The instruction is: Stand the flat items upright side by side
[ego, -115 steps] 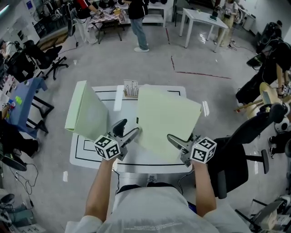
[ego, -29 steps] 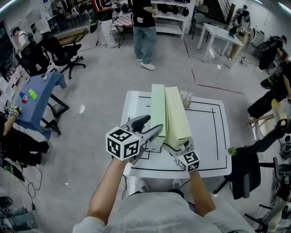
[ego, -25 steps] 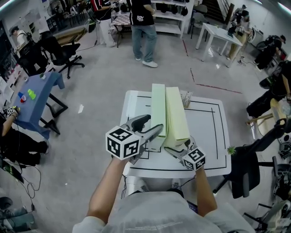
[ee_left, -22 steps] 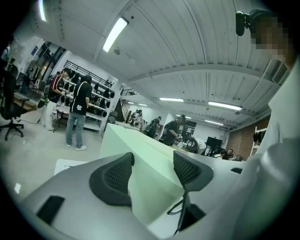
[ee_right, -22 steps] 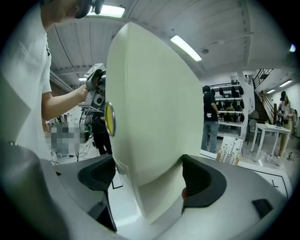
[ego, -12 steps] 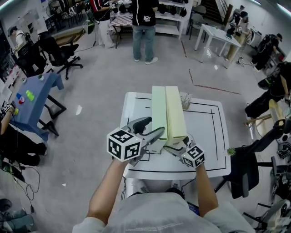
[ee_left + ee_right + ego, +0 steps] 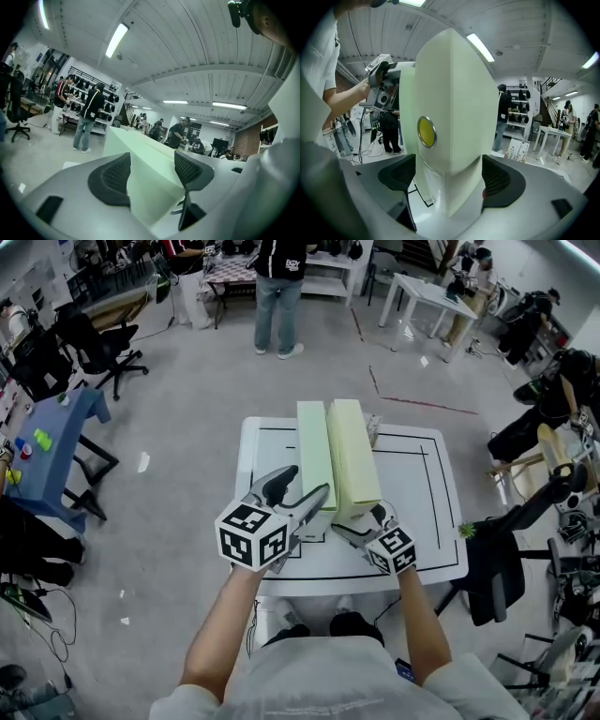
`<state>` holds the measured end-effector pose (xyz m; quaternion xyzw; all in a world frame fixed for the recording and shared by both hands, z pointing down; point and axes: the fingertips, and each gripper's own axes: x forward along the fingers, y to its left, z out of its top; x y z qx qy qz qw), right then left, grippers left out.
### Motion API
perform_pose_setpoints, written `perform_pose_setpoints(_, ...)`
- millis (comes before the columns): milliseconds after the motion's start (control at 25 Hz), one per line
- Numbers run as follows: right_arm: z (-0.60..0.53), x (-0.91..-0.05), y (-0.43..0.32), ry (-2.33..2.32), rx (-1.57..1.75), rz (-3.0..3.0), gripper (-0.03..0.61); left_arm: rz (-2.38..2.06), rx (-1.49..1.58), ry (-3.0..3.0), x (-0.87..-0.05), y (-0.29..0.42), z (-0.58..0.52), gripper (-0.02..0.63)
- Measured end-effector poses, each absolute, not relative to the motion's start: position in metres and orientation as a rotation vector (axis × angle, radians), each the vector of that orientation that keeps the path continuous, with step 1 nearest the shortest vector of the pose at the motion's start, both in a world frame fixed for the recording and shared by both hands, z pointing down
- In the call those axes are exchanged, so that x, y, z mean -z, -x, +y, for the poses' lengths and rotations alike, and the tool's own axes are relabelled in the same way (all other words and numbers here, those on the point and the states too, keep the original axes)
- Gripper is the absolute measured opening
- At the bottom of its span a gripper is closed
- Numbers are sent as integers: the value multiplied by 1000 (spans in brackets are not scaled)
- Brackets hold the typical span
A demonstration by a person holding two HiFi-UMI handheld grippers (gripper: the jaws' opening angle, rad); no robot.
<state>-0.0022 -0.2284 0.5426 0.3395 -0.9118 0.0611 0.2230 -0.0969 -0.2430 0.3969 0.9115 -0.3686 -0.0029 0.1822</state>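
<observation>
Two pale green binders stand upright side by side, covers touching, on the white table. The left binder has my left gripper at its near end, open, with the pads clear of both covers. In the left gripper view that binder shows between and beyond the jaws of the left gripper. My right gripper sits at the near end of the right binder. In the right gripper view the right gripper has its pads alongside the right binder's covers, below the yellow ring on its spine.
A small printed card stand sits at the table's far edge behind the binders. Black lines mark a rectangle on the tabletop. An office chair stands at the right, a blue table at the left, and a person stands beyond.
The binders, earlier held tilted and apart, now stand upright together. Over the last second the right binder closed the small gap to the left one; both grippers stayed at the near ends.
</observation>
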Motion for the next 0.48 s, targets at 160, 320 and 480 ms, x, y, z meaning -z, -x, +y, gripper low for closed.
perform_pose_setpoints(160,-211,-517,-7,-995,-189,-2546,440,-1052,27,-2553,-395,111,-231,307)
perform_pose_setpoints(320,-200,-488,-27,-1088,-242,-2616,440,-1081,42,-2540,-393,119,-215,308)
perform_pose_setpoints(480,-185,-462,-51,-1242,-326,-2662,437,-1205,-61,-2594,-397,123,-187,308)
